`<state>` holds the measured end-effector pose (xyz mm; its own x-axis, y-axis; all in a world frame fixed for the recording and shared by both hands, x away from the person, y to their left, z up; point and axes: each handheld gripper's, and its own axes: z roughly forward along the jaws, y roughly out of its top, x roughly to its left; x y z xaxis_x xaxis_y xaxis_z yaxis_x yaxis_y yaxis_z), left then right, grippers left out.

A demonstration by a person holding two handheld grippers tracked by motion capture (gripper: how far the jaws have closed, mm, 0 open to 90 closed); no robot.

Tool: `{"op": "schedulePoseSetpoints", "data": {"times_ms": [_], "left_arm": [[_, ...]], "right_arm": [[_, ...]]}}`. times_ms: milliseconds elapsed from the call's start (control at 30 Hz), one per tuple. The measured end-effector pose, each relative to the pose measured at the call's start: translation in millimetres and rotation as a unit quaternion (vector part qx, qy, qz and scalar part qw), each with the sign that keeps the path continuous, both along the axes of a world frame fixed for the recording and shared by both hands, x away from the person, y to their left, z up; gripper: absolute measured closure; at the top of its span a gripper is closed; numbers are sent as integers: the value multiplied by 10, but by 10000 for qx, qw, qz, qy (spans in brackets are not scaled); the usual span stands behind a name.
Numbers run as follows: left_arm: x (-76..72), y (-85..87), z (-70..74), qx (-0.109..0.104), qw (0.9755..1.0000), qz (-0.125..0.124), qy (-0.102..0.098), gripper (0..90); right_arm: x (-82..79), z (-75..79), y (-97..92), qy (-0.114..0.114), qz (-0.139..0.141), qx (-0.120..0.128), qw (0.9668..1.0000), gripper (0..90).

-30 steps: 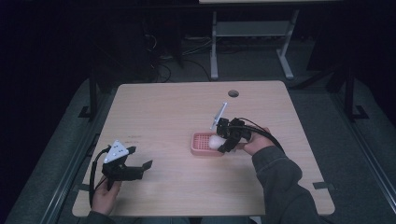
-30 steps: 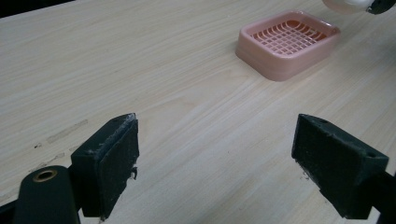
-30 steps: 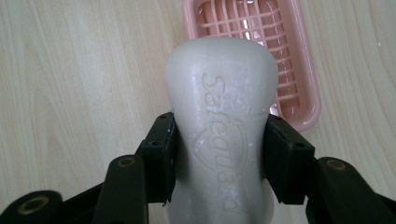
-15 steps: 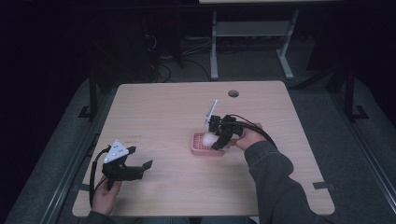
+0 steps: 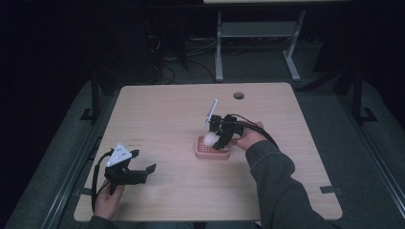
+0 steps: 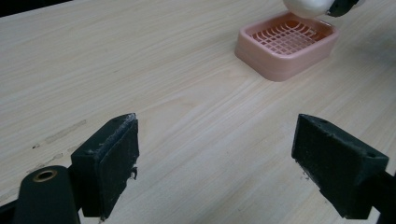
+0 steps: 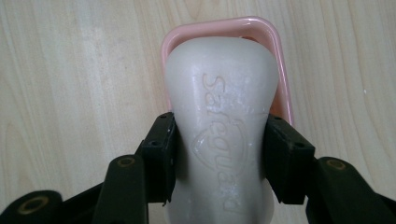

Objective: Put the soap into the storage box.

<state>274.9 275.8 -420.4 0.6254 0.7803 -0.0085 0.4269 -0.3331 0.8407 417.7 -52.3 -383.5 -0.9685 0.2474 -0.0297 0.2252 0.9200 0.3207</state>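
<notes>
My right gripper (image 7: 219, 140) is shut on a white bar of soap (image 7: 219, 102), its pads pressing the bar's two long sides. The bar hangs directly over a pink soap dish (image 7: 280, 60) with a grid floor, and I cannot tell whether it touches the dish. In the high view the right gripper (image 5: 217, 140) holds the soap (image 5: 208, 139) above the dish (image 5: 205, 153) near the table's middle. My left gripper (image 5: 138, 172) rests near the front left, its jaws wide apart with nothing between them. In the left gripper view the dish (image 6: 280, 65) lies far ahead.
The wooden table (image 5: 157, 109) has a round cable hole (image 5: 238, 95) at its far edge. Tape marks sit at the front corners (image 5: 330, 189). Beyond the table stands a white metal frame (image 5: 219, 52) on a dark floor.
My right hand has carried the soap leftward, from the dish's right side to above the dish. The left gripper has stayed still.
</notes>
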Motion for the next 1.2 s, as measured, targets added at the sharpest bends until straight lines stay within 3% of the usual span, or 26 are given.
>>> {"op": "schedulePoseSetpoints", "data": {"times_ms": [500,1200], "left_arm": [[-1,5,2,-6,10000,2,-13,145],[1,-6,-4,-8,10000,-31,3,146]], "right_arm": [[112,-176,118,115,20,-119,9999,490],[199,-309,172,198,-14,-158,9997,489]]}}
